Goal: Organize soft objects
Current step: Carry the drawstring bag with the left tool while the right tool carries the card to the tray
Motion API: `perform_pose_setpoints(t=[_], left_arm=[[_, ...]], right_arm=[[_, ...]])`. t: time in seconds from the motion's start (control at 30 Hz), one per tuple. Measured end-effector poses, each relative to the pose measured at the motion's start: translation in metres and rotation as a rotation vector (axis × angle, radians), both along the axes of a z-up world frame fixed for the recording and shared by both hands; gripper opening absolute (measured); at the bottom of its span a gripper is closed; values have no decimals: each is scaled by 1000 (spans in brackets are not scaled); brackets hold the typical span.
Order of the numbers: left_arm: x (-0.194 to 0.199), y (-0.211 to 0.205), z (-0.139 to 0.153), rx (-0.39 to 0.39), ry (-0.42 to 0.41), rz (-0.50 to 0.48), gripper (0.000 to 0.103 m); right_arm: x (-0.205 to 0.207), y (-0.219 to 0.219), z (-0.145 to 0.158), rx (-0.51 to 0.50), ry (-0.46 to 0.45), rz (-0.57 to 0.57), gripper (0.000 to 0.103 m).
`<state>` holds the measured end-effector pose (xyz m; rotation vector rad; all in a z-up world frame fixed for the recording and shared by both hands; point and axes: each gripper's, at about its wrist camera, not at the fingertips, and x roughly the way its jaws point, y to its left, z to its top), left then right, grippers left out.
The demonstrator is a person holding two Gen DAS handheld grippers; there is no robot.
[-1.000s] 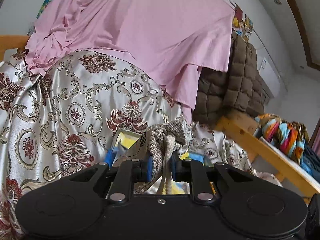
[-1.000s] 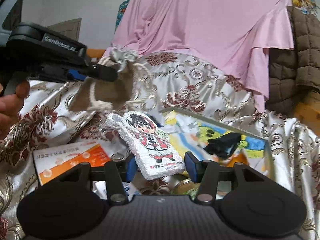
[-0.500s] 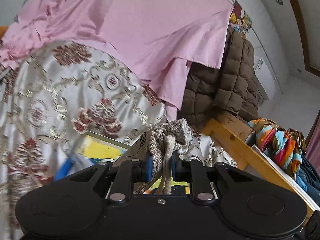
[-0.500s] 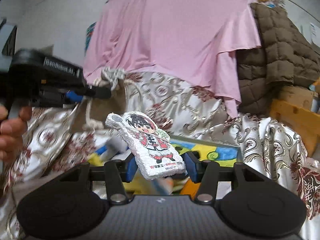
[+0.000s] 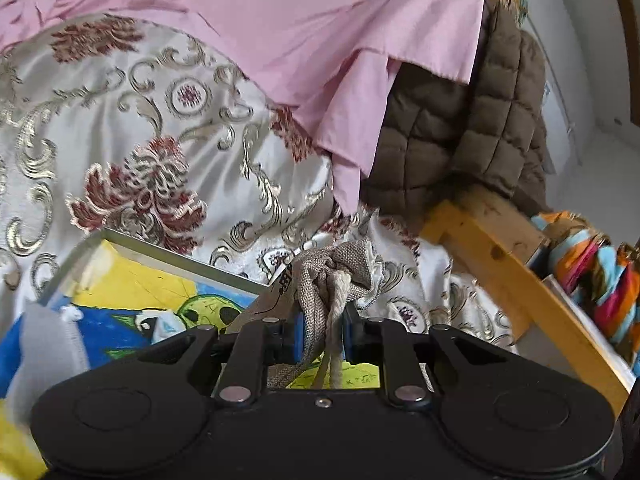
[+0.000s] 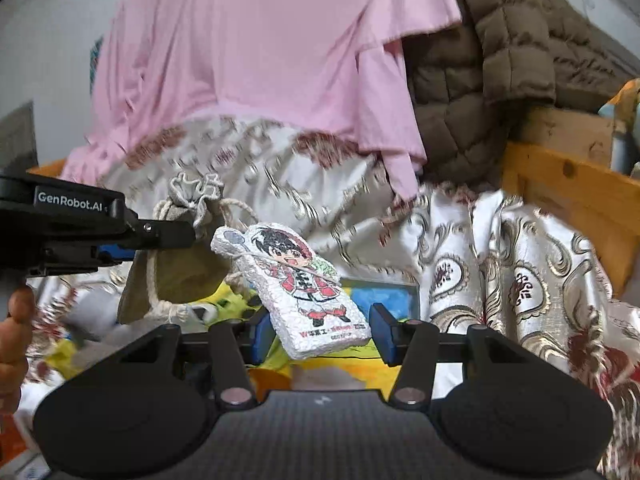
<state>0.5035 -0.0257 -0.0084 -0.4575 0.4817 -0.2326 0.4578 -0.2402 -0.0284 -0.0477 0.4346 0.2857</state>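
Note:
My left gripper point(image 5: 323, 334) is shut on the gathered neck of a beige burlap drawstring pouch point(image 5: 340, 270), held in the air; the pouch hangs from it in the right wrist view point(image 6: 176, 264). My right gripper point(image 6: 320, 336) is shut on a white cartoon-figure plush point(image 6: 300, 284), held tilted above a box with a yellow and blue printed bottom point(image 6: 380, 292). The same box point(image 5: 132, 288) lies below the left gripper. The left gripper point(image 6: 120, 236) shows at the left of the right wrist view, close to the plush.
A floral satin cover point(image 5: 132, 140) drapes the bed, with a pink sheet point(image 5: 300, 32) and a brown quilted blanket point(image 5: 460, 128) piled behind. A wooden bed rail point(image 5: 500, 272) runs at the right, with colourful fabric point(image 5: 600, 280) beyond it. A white cloth point(image 5: 48, 344) lies in the box.
Both grippers have moved right and nearer the box, keeping their holds. The pouch now hangs right beside the plush.

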Motion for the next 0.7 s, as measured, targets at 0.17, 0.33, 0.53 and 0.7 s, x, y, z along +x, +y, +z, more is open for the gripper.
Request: perform_pose_setpoints(t=[0.17,0.33,0.53,0.7], left_arm=[[20,-13,-11,91,69,-37,20],[26,-25,-17,195,93,-82,20],[32,-27,-22,222,146,-107,21],[31,-26,-28,204,187,-107,24]], right_arm=[[24,6,-13,-47,77,-11,54],[34,12,-27,-84,121,-32,54],[37,10,-36,-75,160,-36,55],[36,7,-37,-61,176,-43,56]])
